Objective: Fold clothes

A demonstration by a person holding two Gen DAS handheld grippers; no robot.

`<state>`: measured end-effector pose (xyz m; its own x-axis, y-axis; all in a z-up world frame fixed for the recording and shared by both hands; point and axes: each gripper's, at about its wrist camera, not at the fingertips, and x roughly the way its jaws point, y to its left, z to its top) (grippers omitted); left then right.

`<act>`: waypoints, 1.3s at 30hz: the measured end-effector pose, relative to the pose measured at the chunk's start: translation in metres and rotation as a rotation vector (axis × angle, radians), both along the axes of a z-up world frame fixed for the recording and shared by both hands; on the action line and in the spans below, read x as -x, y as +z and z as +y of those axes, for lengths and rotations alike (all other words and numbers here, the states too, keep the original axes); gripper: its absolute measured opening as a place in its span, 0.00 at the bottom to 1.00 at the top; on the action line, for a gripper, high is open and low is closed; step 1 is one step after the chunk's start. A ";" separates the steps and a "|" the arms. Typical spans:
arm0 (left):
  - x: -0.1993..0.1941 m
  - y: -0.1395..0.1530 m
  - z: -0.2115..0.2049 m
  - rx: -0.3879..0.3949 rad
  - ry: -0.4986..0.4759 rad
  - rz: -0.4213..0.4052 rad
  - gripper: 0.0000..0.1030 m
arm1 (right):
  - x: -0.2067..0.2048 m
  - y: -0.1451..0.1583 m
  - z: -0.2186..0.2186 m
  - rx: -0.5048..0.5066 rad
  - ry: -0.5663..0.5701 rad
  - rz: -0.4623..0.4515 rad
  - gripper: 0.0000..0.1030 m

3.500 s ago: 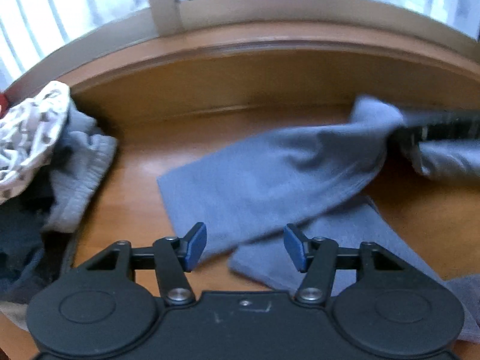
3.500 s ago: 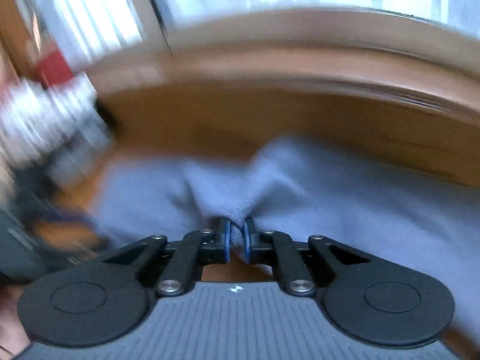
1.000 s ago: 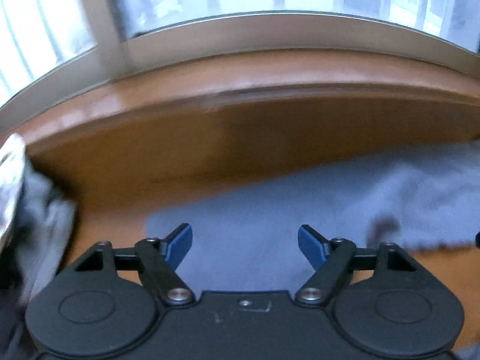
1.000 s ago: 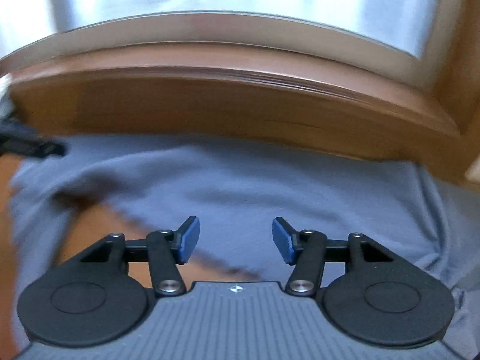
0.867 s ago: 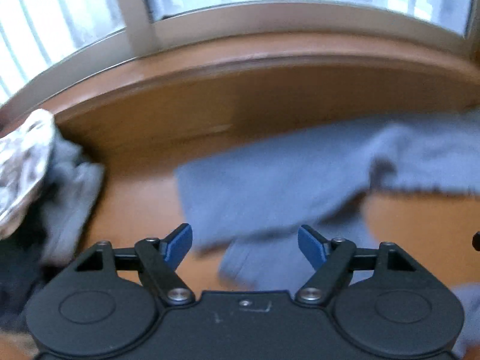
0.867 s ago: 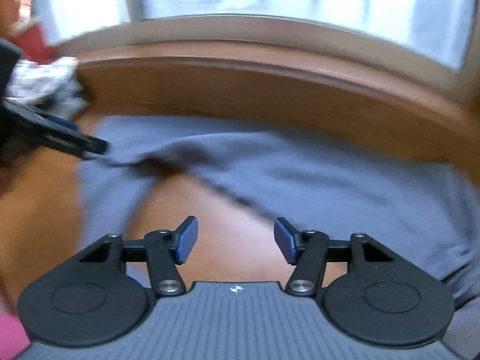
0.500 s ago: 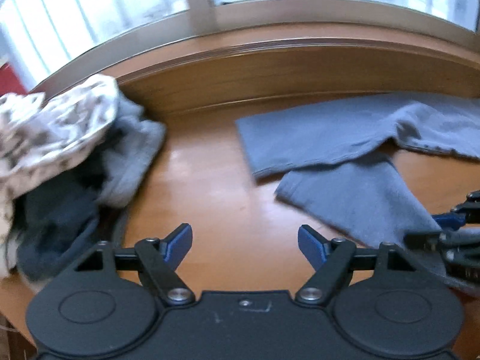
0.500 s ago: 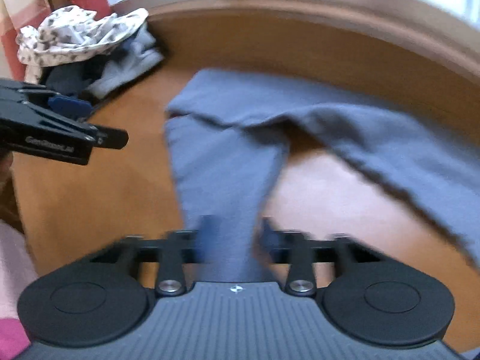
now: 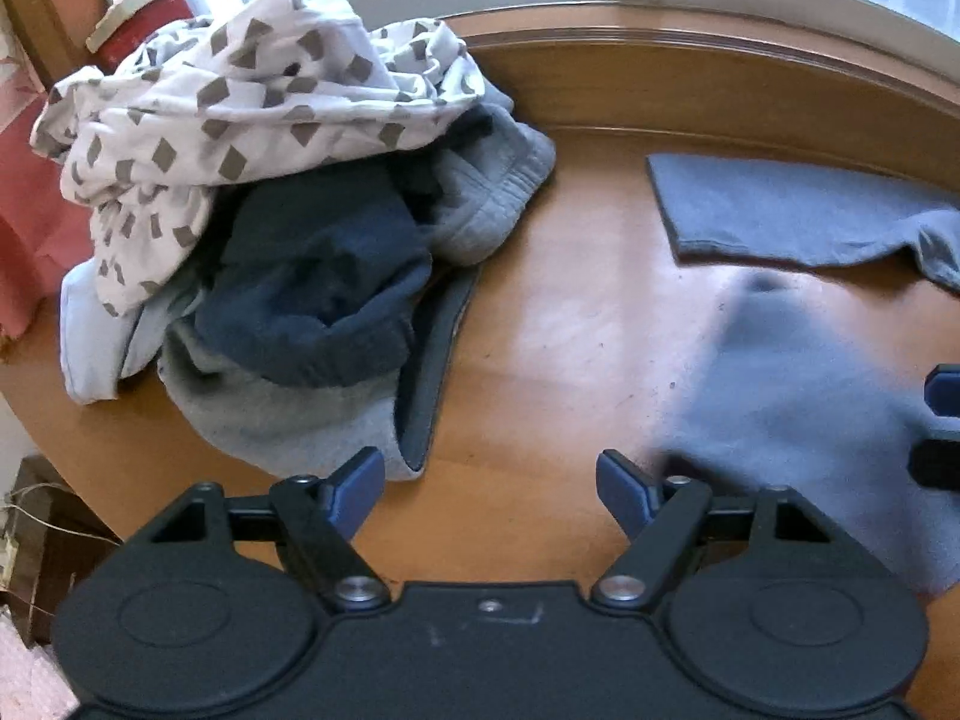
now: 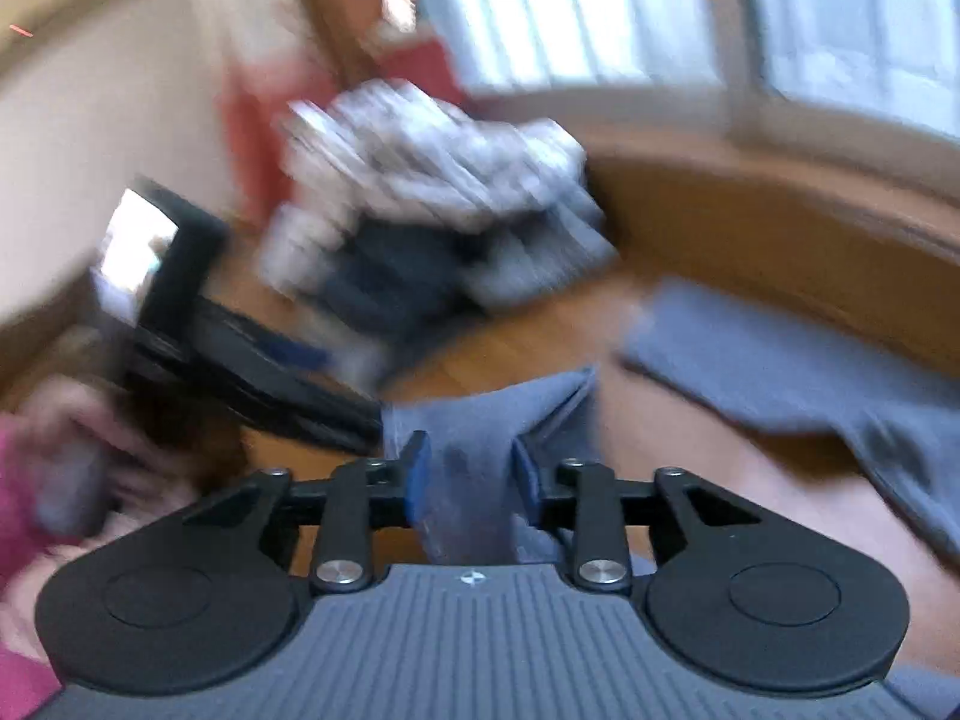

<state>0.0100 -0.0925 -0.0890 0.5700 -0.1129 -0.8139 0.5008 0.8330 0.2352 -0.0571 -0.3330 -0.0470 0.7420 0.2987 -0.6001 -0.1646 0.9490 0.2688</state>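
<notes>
A grey-blue garment (image 9: pixel 798 210) lies on the wooden table (image 9: pixel 570 324), one end flat near the back rail. Its near end (image 9: pixel 798 414) is blurred and raised at the right of the left wrist view. My right gripper (image 10: pixel 465 474) has that end (image 10: pixel 480 420) bunched between its blue pads, which still press on it; its jaws are opening. The right gripper's tip (image 9: pixel 939 420) shows at the frame edge. My left gripper (image 9: pixel 489 480) is open over bare wood with nothing between its fingers. In the right wrist view the left gripper (image 10: pixel 330 387) is a dark blur.
A pile of clothes (image 9: pixel 288 180) fills the table's left side: a white patterned piece on top, dark blue and grey ones under it. A red box (image 9: pixel 144 18) stands behind it. A raised wooden rail (image 9: pixel 720 60) and window run along the back. A hand with a pink sleeve (image 10: pixel 72 468) holds the left gripper.
Both views have swung left, bringing the pile of clothes into sight. The right gripper's jaws have come in around the garment's near end and carried it leftward. The left gripper stayed open.
</notes>
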 end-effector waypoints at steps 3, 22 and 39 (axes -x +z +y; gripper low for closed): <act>0.005 0.001 -0.010 0.002 -0.025 -0.007 0.73 | 0.020 -0.002 -0.020 0.012 -0.079 -0.015 0.39; 0.189 -0.009 -0.174 0.038 -0.481 0.021 0.73 | 0.355 -0.030 -0.189 0.163 -1.165 0.182 0.62; 0.314 -0.028 -0.249 -0.024 -0.707 0.056 0.74 | 0.507 -0.087 -0.278 -0.081 -1.442 0.171 0.66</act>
